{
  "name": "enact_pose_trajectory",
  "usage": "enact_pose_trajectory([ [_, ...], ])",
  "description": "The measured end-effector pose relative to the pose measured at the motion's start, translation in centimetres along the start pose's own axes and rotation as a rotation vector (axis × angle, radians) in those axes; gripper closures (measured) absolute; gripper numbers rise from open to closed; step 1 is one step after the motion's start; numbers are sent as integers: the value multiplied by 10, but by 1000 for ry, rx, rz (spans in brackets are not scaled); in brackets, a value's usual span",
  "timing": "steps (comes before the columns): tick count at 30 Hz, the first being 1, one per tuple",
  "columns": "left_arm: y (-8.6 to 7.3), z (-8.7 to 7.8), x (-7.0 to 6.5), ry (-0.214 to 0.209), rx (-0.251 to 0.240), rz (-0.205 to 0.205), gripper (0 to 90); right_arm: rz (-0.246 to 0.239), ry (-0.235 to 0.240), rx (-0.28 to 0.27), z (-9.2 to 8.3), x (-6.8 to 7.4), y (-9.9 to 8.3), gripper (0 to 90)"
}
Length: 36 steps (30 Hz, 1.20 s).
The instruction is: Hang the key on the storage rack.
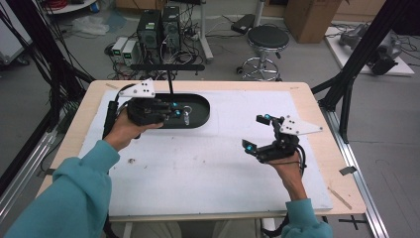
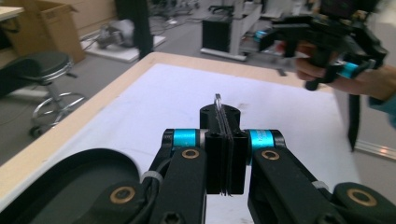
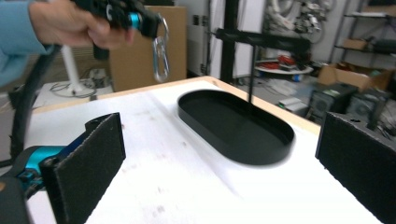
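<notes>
A silver carabiner hangs from my left gripper, whose jaws are shut on it above the black oval tray. In the left gripper view the clip shows edge-on, pinched between the closed pads. The right gripper view has the carabiner dangling below the left gripper in the air, left of the tray. My right gripper is over the white mat at the right, well apart from the tray. It stands open, with nothing between its pads.
A thin black stand with a crossbar rises at the tray's far side. The white mat covers most of the wooden table. A stool, computers and cables lie beyond the far edge.
</notes>
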<state>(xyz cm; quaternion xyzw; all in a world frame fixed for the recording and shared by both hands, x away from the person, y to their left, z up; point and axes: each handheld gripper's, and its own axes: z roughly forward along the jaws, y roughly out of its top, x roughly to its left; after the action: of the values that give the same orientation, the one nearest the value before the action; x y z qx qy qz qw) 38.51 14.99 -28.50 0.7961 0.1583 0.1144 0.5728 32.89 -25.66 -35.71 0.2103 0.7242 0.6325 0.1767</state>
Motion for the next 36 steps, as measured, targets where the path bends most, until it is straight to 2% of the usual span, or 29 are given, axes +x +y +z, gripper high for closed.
enact_pose_trajectory([
  [1,3,0,4,15,4,4,889,16,-31,-5,-11,-3,-11,7],
  [3,6,-1,9,28,5,-7,889,20,-37,-10,-14,-4,-15,8],
  [4,8,-1,12,39,9,-5,889,28,-53,-23,-22,-6,-22,7],
  [11,17,1,33,94,58,-3,889,51,-77,-42,-37,-11,-38,7],
  [12,17,2,38,100,59,-8,888,48,-93,-50,-41,-12,-43,7],
  [15,17,3,48,126,72,-13,889,49,-101,-52,-44,-12,-46,7],
  [16,16,3,51,134,73,-19,888,43,-109,-59,-45,-12,-47,7],
  [17,16,4,54,143,78,-21,889,33,-139,-75,-48,-12,-51,7],
  [19,16,5,61,160,90,-23,888,42,-146,-79,-50,-11,-54,8],
  [25,21,11,73,188,121,-23,889,54,-198,-96,-57,-11,-76,8],
  [29,24,17,79,211,140,-27,888,62,-202,-78,-58,-11,-81,7],
  [36,22,24,90,257,162,-42,888,52,-227,-93,-58,-10,-91,8],
])
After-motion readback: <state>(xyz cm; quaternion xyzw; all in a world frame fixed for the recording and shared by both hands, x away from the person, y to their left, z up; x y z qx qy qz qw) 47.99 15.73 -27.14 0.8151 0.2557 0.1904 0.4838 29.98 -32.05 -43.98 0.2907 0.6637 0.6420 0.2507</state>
